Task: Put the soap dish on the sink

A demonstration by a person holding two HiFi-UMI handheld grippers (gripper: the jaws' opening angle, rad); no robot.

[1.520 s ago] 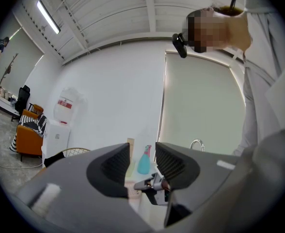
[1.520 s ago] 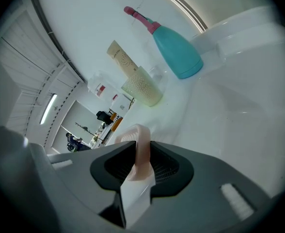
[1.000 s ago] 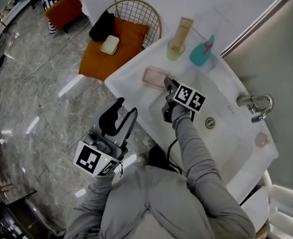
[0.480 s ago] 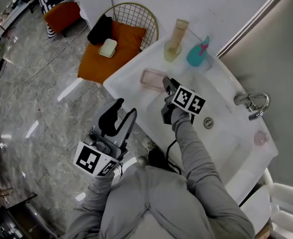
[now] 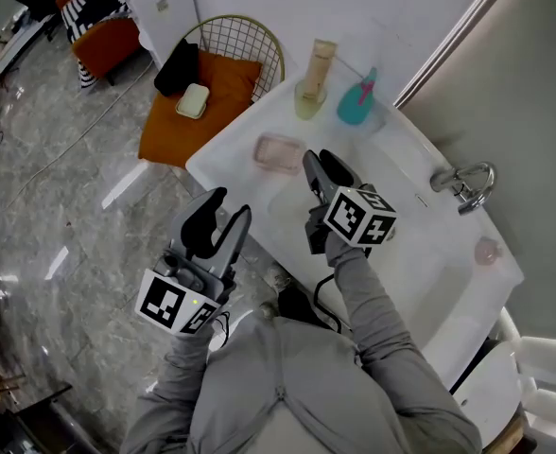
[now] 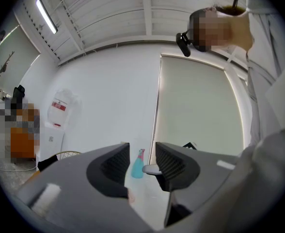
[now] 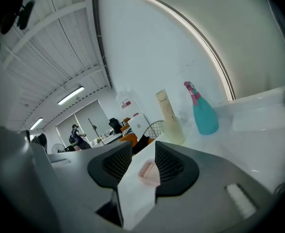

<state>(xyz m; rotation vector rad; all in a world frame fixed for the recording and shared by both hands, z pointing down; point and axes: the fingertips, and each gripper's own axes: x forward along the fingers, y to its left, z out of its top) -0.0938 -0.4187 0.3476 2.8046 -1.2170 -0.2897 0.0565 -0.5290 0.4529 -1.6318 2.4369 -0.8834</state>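
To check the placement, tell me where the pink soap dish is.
In the head view, the soap dish lies on the flat rim of the sink near its left corner, just ahead of the right gripper and short of the cream bottle.

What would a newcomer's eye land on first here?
Probably the two black claws with checkered cubes that a person holds. The right claw is open over the white sink and points at a pink soap dish on the sink's corner, while the left claw is open off to the side. Next come the teal spray bottle at the sink's back and the orange-cushioned chair beside it.
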